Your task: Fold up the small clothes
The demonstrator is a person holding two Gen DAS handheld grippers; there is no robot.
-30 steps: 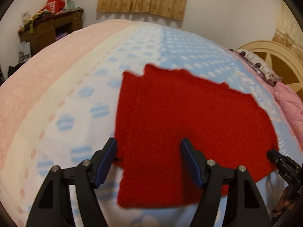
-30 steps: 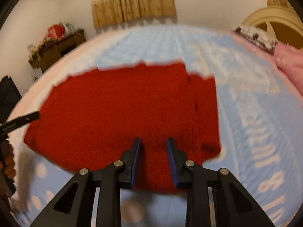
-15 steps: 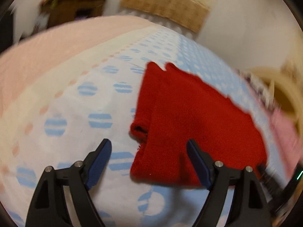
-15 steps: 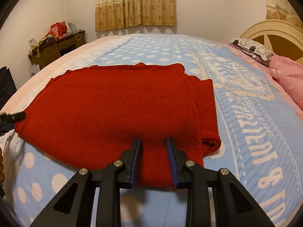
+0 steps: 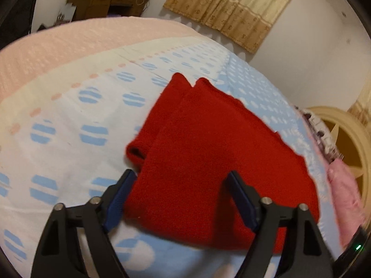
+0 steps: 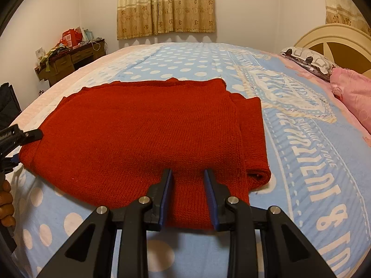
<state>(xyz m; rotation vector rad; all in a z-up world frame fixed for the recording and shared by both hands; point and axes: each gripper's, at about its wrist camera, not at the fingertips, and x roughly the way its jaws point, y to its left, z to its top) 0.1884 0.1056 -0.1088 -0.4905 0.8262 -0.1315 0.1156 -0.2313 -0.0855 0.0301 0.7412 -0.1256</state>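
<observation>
A red sweater (image 6: 143,134) lies flat on the bed (image 6: 301,153), folded into a rough rectangle, with one sleeve tucked along its right edge as a narrow strip that ends in a rolled cuff near the front. From the left wrist view the same garment (image 5: 208,162) runs away at a slant, with a second folded strip showing along its left side and two points sticking up at the far end.

The right tool (image 6: 187,194) sits low at the near hem of the sweater. Its blue-padded fingers (image 6: 165,197) are drawn close, a narrow band of red knit showing between them; whether they actually pinch the cloth I cannot tell, since the hem runs under the jaws.

The left tool (image 5: 183,199) is spread wide over the near corner of the sweater, one finger (image 5: 120,199) just beside the left edge over the sheet, the other over the red knit. It grips nothing. In the right wrist view that same tool pokes in from the left, its tip just at the sweater's left edge.

The bedspread is light blue with white dots and a printed emblem. A pink pillow (image 6: 352,92) rests by the cream headboard (image 6: 334,39). Curtains (image 6: 167,7) hang on the far wall, and a cluttered table (image 6: 69,58) stands in the left corner.
</observation>
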